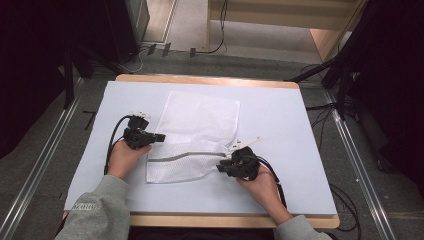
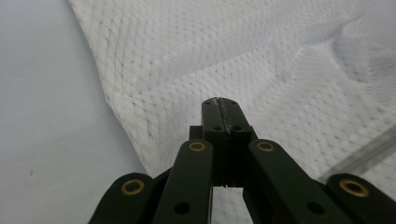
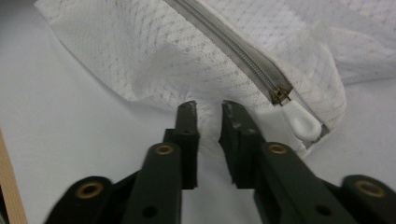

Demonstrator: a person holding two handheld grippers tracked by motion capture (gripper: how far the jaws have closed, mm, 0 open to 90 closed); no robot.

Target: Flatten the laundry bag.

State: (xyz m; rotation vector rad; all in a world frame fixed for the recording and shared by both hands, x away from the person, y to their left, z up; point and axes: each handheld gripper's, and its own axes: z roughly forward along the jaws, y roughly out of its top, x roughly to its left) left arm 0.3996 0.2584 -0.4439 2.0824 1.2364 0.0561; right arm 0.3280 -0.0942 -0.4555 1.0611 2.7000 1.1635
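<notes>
1. A white mesh laundry bag (image 1: 192,135) is laid flat on the table (image 1: 280,125), its grey zipper (image 1: 185,156) shut, the pull (image 3: 301,122) at the right end.
2. The left gripper (image 2: 219,105) is seen shut over the bag's left edge; whether mesh is pinched cannot be told.
3. The right gripper (image 3: 208,109) is held slightly apart around the bag's corner hem, beside the pull.
4. The thin mesh could be missed or slip, so the bag may be dragged rather than held.

White mesh-cloth laundry bag (image 1: 197,135) on a matt tabletop (image 1: 280,125).
Metal zipper (image 3: 233,44), smooth plastic pull (image 3: 302,124); matt black grippers, wooden table edge (image 1: 210,80).
</notes>
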